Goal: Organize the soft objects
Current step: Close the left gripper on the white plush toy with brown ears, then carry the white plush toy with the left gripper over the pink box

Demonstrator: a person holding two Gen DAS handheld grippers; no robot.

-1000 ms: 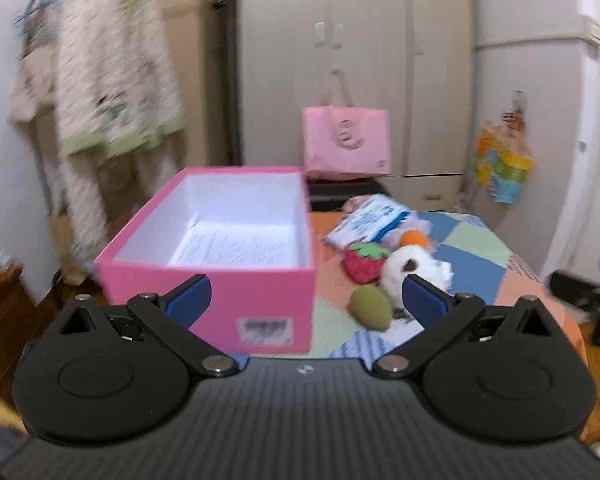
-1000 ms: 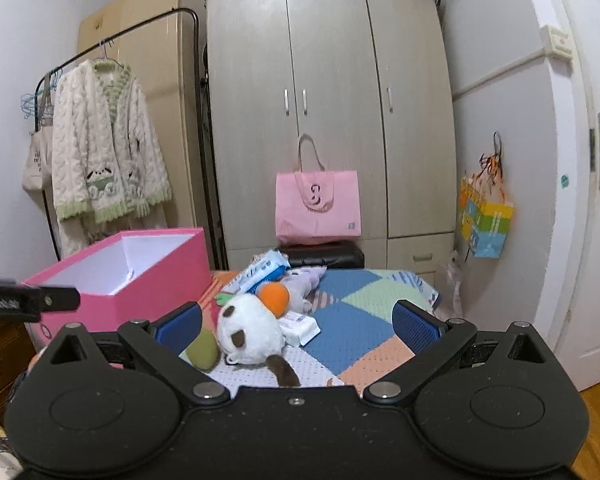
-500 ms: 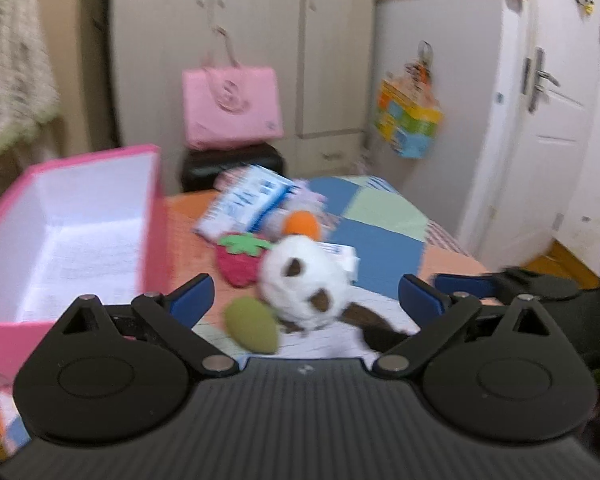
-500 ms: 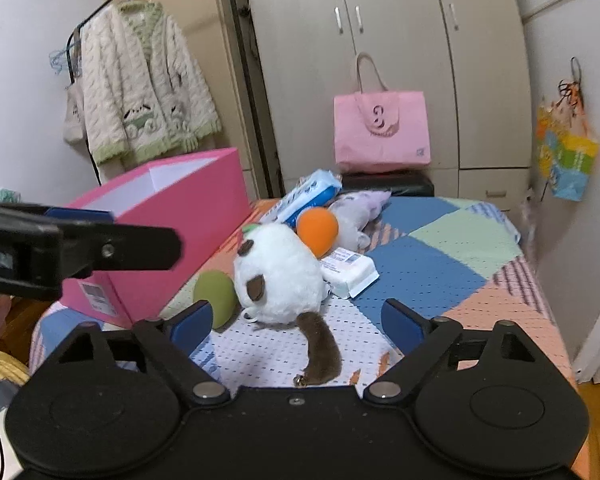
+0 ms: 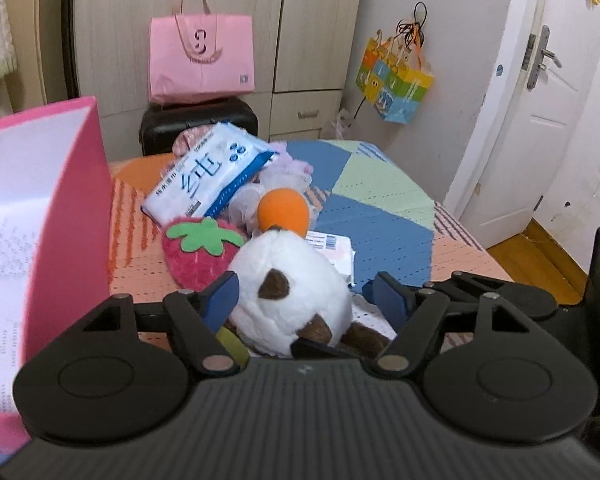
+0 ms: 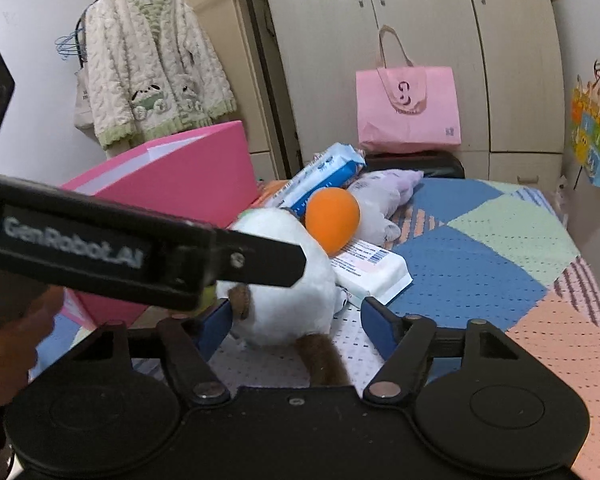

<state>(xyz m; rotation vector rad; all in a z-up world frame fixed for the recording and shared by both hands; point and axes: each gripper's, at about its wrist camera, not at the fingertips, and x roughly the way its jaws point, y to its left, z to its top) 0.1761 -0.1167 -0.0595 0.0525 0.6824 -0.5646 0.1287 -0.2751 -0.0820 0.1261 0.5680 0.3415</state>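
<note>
Both grippers – left gripper, right gripper – closing part-spread fingers around the white plush on the counter beside the pink box – risk: colliding, plush squirting out.

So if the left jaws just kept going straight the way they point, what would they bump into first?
Most likely the white plush toy: it already sits between the left gripper's jaws, which have just been closing. The orange ball lies right behind it, though depth is hard to judge.
</note>
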